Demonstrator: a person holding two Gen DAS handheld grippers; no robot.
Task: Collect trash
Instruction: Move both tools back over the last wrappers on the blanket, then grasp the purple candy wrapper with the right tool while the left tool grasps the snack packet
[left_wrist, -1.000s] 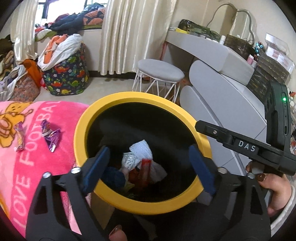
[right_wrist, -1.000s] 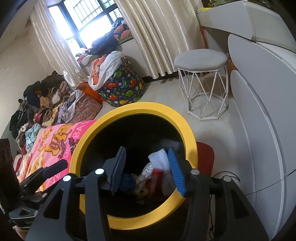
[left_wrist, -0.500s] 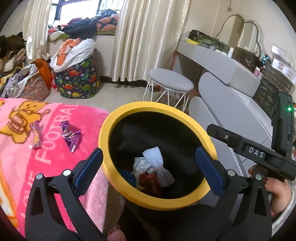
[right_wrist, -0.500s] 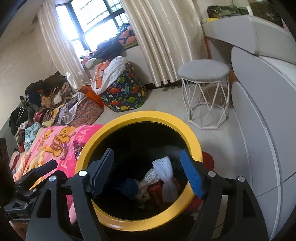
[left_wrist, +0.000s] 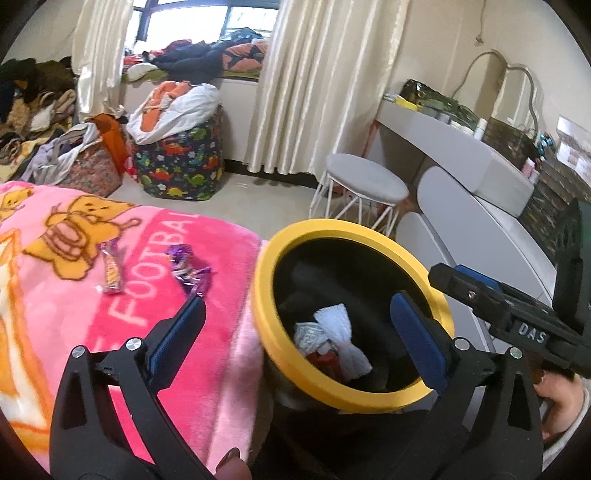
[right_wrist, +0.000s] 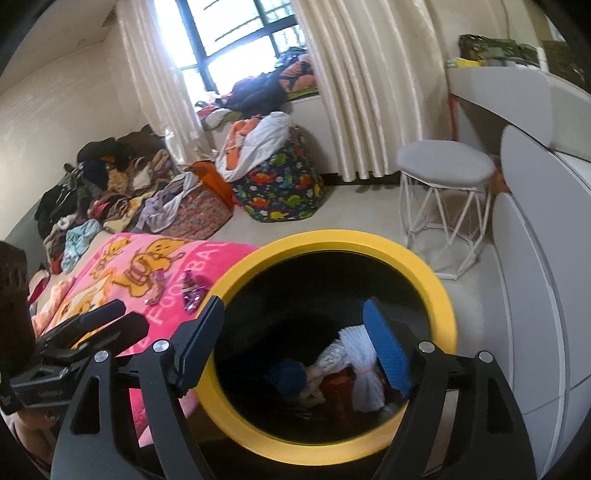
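Two wrappers (left_wrist: 190, 271) lie on the pink blanket beside the yellow-rimmed bin (left_wrist: 436, 295).

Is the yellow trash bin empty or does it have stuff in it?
It has stuff in it. The yellow trash bin holds a white tied bundle, a red scrap and something blue.

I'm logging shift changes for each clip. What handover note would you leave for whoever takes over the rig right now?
Left gripper: open, empty, over the edge between blanket and bin.
Right gripper: open, empty, above the bin mouth.
Yellow-rimmed bin stands beside the pink blanket.
Done: white wad and other scraps already lie in the bin.
Left: purple wrapper and the striped candy wrapper still lie on the blanket, apart from each other. The purple one is nearer the left gripper.
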